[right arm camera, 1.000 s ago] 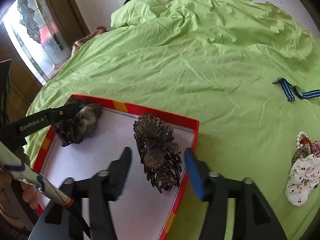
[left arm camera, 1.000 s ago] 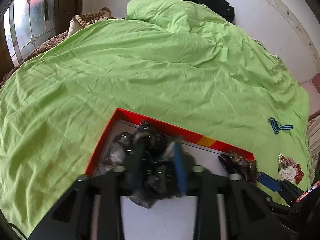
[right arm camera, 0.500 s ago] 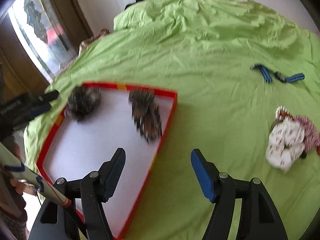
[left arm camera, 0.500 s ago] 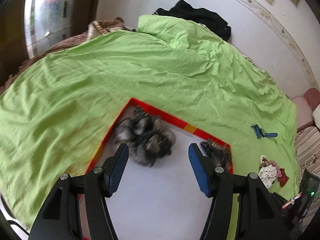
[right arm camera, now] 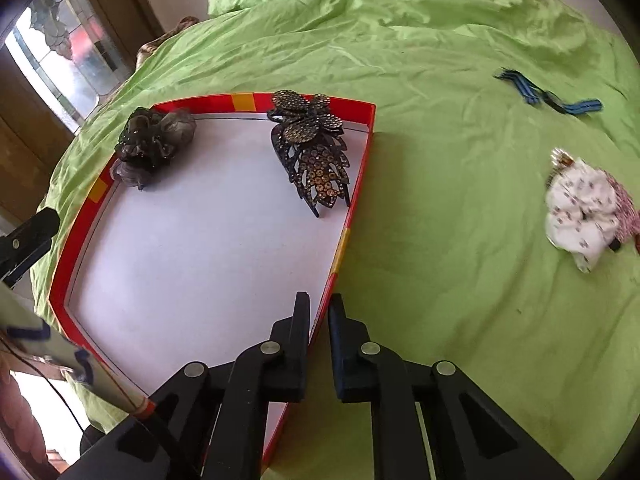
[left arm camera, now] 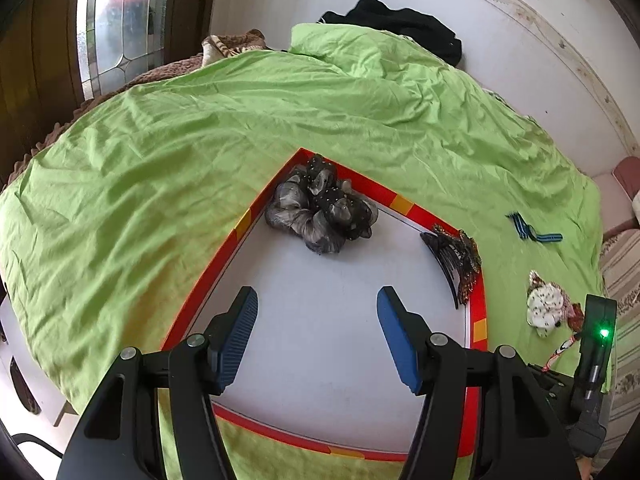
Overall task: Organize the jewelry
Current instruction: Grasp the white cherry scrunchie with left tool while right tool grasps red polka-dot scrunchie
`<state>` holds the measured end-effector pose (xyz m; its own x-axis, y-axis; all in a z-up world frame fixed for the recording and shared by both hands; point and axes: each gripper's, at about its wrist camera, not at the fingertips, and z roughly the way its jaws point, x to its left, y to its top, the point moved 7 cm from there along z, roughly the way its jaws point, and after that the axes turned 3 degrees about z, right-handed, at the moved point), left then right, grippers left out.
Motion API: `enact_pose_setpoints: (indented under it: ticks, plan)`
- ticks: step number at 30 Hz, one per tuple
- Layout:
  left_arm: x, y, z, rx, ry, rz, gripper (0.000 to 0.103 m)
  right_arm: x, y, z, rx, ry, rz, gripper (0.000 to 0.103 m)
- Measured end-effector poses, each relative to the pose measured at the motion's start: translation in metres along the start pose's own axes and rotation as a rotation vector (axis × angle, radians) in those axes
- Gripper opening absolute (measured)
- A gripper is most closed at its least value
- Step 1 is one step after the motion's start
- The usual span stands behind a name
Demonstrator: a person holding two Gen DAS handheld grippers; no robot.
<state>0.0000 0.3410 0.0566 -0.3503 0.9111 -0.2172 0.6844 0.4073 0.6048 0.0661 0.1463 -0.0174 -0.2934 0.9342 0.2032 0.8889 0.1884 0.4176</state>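
A red-rimmed tray with a white floor [left arm camera: 224, 256] [right arm camera: 352, 216] lies on a green bedspread. A grey-black scrunchie [left arm camera: 320, 212] [right arm camera: 154, 142] rests in its far corner. A dark jewelled hair claw [left arm camera: 456, 256] [right arm camera: 314, 152] lies by its right rim. My left gripper [left arm camera: 316, 328] is open and empty above the tray floor. My right gripper [right arm camera: 318, 320] is nearly closed with its fingers astride the tray's right rim; I cannot tell whether they press on it. A white spotted scrunchie [left arm camera: 546, 308] [right arm camera: 582, 212] and a blue strap [left arm camera: 532, 232] [right arm camera: 548, 96] lie on the bedspread to the right.
The green bedspread [left arm camera: 160, 160] [right arm camera: 460, 280] is wrinkled and bunched at the far side. Black clothing [left arm camera: 396, 28] lies by the white wall. A stained-glass door [left arm camera: 120, 20] stands at far left. A hand holding a striped object [right arm camera: 24, 360] shows at lower left.
My left gripper let go of the grey-black scrunchie in the tray corner and drew back, open. My right gripper left the hair claw, drew back and narrowed at the tray's right rim.
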Motion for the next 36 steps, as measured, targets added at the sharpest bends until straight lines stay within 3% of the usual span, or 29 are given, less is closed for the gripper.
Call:
enact_pose_setpoints:
  ticks: [7,12,15,21,26,31,36]
  plan:
    - [-0.025,-0.012,-0.011,0.000,-0.025,0.019,0.061,-0.035,-0.001,-0.010,-0.033,-0.050,0.046,0.010]
    - [-0.056,-0.017,-0.024,0.004,-0.055,0.072,0.061,-0.058,-0.004,-0.036,-0.086,0.062,0.096,0.029]
    - [-0.082,-0.020,-0.031,0.013,-0.086,0.111,0.061,-0.079,-0.016,-0.062,-0.140,0.060,0.101,0.046]
    - [-0.152,-0.035,-0.027,0.046,-0.161,0.225,0.061,-0.174,-0.055,-0.091,-0.183,0.034,0.234,0.050]
    - [-0.219,-0.054,0.003,0.161,-0.256,0.270,0.061,-0.261,-0.076,-0.110,-0.223,-0.025,0.380,0.052]
    - [-0.282,-0.065,0.037,0.207,-0.276,0.340,0.061,-0.326,-0.073,-0.127,-0.271,-0.081,0.459,0.056]
    - [-0.323,-0.063,0.078,0.237,-0.283,0.369,0.061,-0.375,-0.044,-0.126,-0.293,-0.129,0.486,0.060]
